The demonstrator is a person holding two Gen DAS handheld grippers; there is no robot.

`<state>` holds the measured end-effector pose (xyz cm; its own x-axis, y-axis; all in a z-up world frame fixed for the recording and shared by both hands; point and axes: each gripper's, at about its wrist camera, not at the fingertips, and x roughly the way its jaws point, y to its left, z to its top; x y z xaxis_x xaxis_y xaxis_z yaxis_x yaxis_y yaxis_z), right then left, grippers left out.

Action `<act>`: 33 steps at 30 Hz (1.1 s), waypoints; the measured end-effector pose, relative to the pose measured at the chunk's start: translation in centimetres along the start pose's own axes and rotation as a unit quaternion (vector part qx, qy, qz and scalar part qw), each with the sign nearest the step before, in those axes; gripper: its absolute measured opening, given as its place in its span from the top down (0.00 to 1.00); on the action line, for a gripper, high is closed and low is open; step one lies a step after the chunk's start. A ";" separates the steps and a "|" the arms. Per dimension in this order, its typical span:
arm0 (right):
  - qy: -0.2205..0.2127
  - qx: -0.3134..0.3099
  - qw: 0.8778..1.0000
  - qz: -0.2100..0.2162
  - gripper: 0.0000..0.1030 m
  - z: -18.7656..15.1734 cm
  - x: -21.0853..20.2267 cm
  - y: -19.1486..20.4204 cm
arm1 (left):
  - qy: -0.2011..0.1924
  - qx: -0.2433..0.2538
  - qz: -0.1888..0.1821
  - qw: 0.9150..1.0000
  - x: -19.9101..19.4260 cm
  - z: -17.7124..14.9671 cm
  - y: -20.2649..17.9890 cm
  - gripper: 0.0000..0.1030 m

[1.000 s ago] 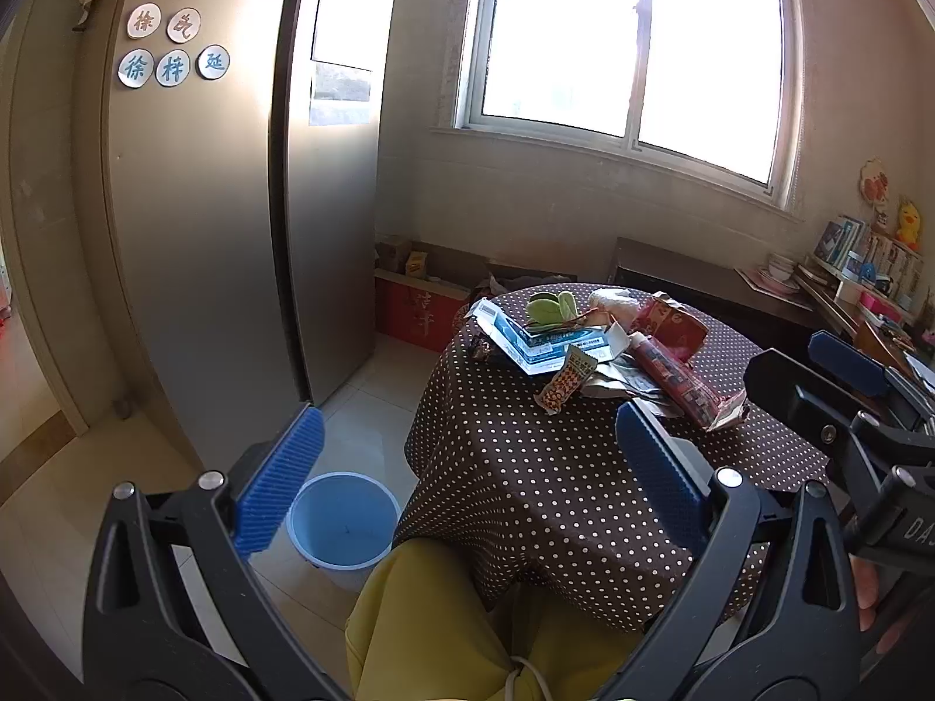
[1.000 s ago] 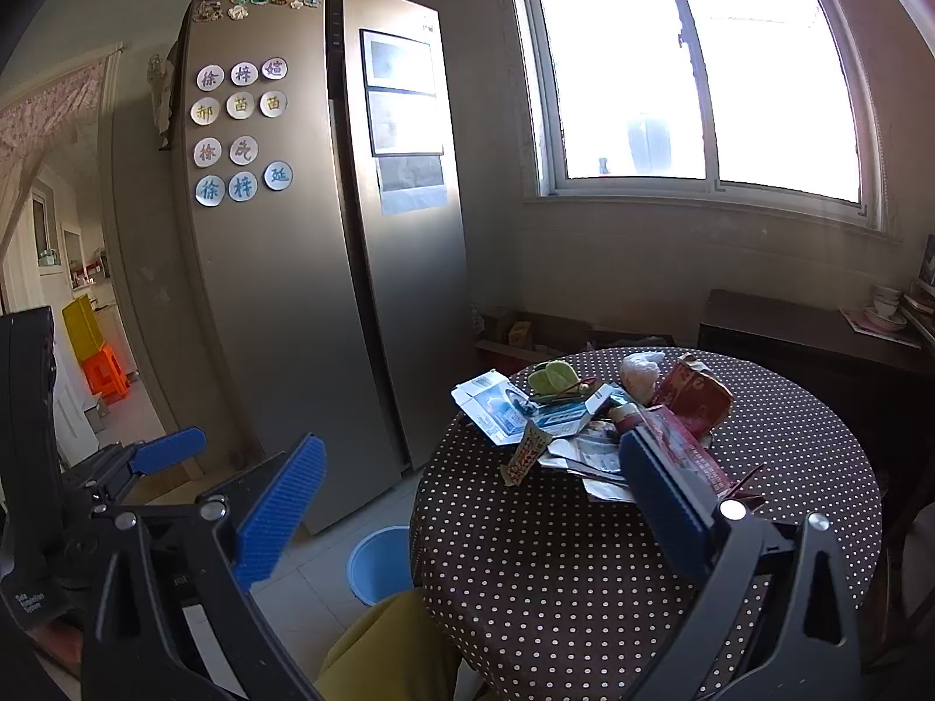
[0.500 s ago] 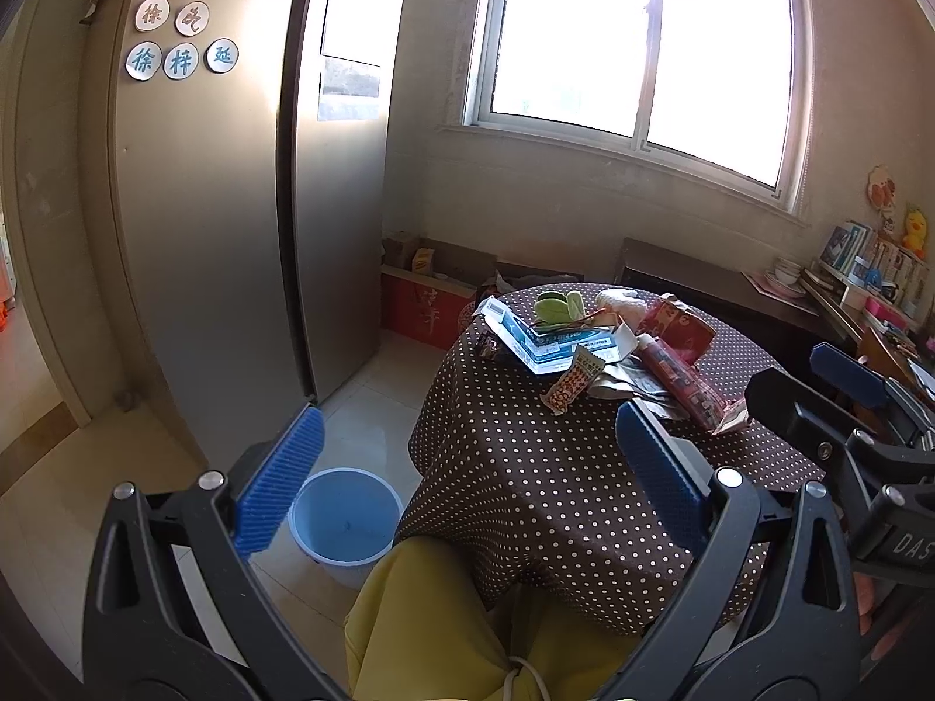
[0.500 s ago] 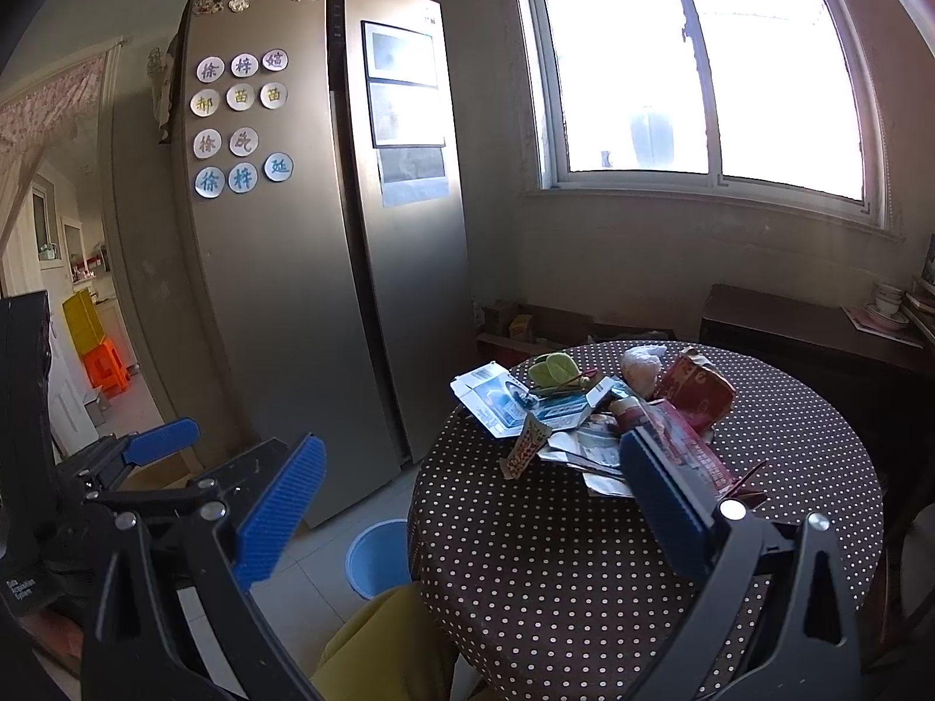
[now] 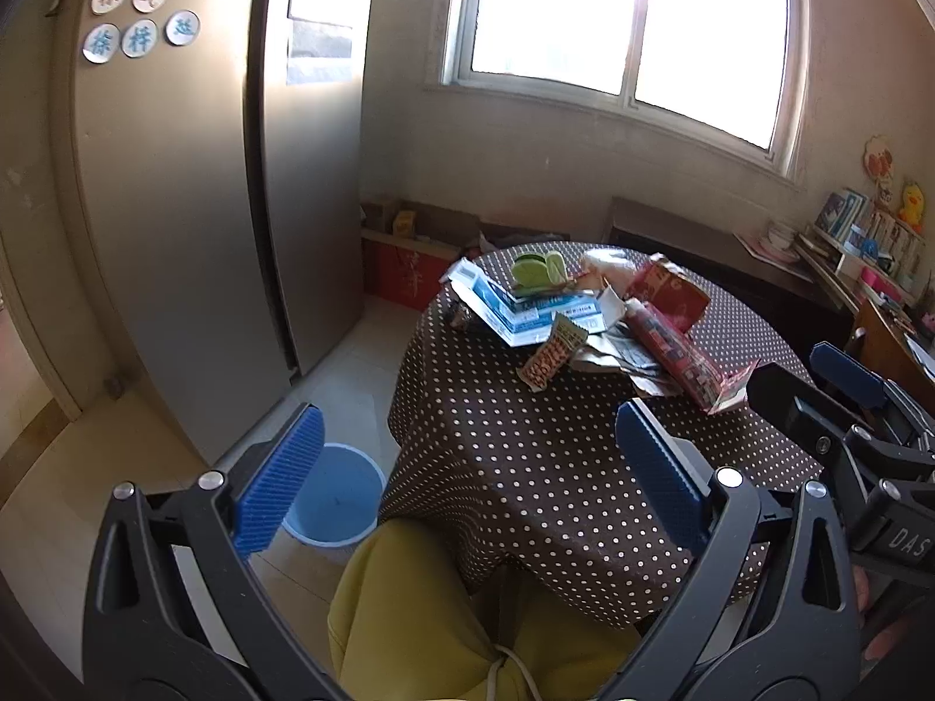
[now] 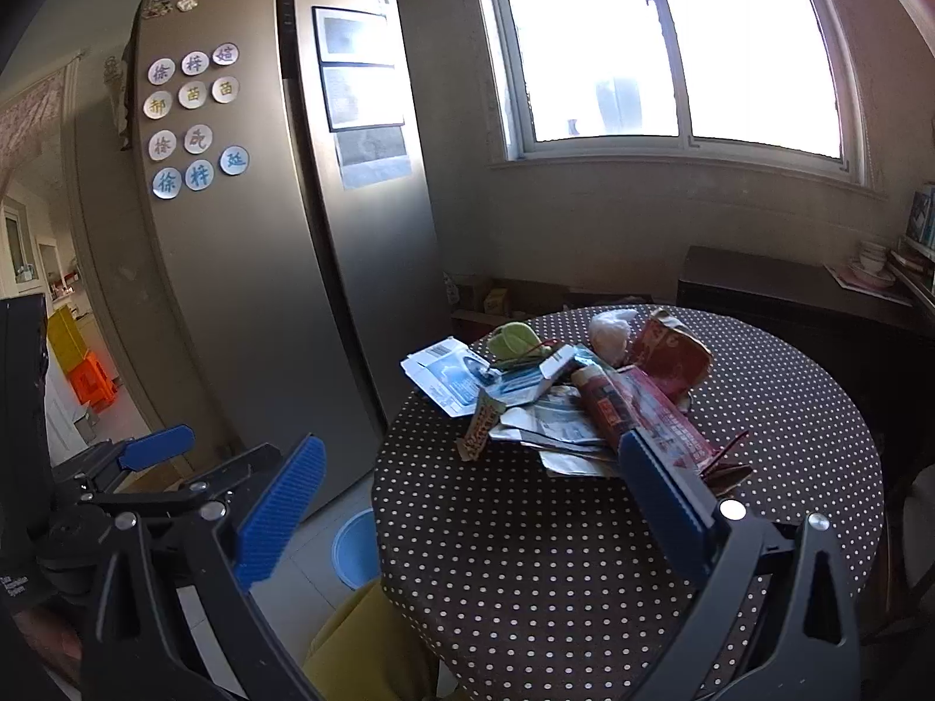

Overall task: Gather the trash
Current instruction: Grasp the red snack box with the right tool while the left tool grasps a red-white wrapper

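- The left gripper (image 5: 467, 479) is hanging wide apart and empty, short of the round table (image 5: 526, 455), with a knee in yellow trousers (image 5: 409, 601) below it.
- The right gripper (image 6: 467, 508) is likewise spread wide with nothing between its pads, pointing at the near edge of the table.
- The trash is sitting in a heap on the far half of the table: a blue-and-white flattened box (image 5: 526, 309), a small patterned snack wrapper (image 5: 549, 353), a long red packet (image 5: 678, 350), grey crumpled paper (image 6: 561, 438), and something green on top, possibly peel; it is too small to tell.
- The blue bucket (image 5: 333, 496) is standing on the floor just beside the table, on the left side.
- The step in hand looks like the approach: nothing is being gripped yet.
- The next move probably calls for reaching forward over the cloth to the nearest piece, the snack wrapper or the red packet, and closing on a raised edge, since the pieces are overlapping and flat ones may slip.
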<state>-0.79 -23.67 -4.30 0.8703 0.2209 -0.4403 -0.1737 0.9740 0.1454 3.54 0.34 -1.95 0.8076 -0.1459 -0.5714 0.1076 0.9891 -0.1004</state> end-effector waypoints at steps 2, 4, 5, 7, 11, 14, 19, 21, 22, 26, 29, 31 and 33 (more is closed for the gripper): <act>0.010 0.012 1.000 -0.009 0.04 -0.2 0.7 -1.1 | 0.017 -0.002 0.006 1.000 1.2 0.2 -0.5 0.05; 0.022 0.024 0.999 -0.021 0.04 -0.4 1.5 -2.5 | 0.032 -0.002 0.005 0.999 2.4 0.2 -0.9 0.05; 0.029 0.031 0.999 -0.030 0.04 -0.6 2.1 -3.2 | 0.039 -0.001 0.004 0.999 3.2 0.3 -1.2 0.05; 0.040 0.045 0.997 -0.045 0.04 -0.9 3.1 -4.7 | 0.051 0.005 0.010 0.999 4.6 0.3 -1.6 0.05; 0.068 0.066 0.993 -0.077 0.04 -1.7 5.1 -7.6 | 0.077 0.021 0.018 0.997 7.5 0.3 -2.6 0.05; 0.081 0.066 0.988 -0.113 0.04 -2.3 7.0 -9.5 | 0.094 0.030 0.023 0.995 9.7 0.4 -3.2 0.05; 0.112 0.036 0.976 -0.183 0.04 -3.4 10.3 -10.8 | 0.119 0.033 0.022 0.992 12.6 0.4 -3.6 0.05; 0.119 0.024 0.975 -0.187 0.04 -3.7 11.2 -11.0 | 0.127 0.033 0.017 0.991 13.6 0.4 -3.7 0.05; 0.122 0.019 0.974 -0.188 0.04 -3.8 11.6 -11.0 | 0.130 0.032 0.014 0.991 14.1 0.4 -3.8 0.05; 0.131 -0.006 0.969 -0.209 0.04 -4.1 13.5 -11.1 | 0.137 0.033 -0.002 0.990 16.6 0.5 -4.1 0.05; 0.168 -0.007 0.965 -0.200 0.05 -4.2 14.9 -11.4 | 0.140 0.032 -0.012 0.990 18.0 0.6 -4.2 0.06; 0.179 -0.002 0.964 -0.194 0.05 -4.2 15.4 -11.6 | 0.144 0.038 -0.023 0.989 18.8 0.8 -4.4 0.06; 0.181 0.006 0.965 -0.189 0.07 -4.0 15.5 -12.0 | 0.144 0.045 -0.024 0.988 19.4 1.0 -4.6 0.06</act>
<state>12.92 -31.78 -16.45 0.6525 -0.1449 -0.7438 0.1322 0.9883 -0.0766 19.32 -7.00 -11.78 0.6024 -0.1797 -0.7777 0.2041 0.9766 -0.0676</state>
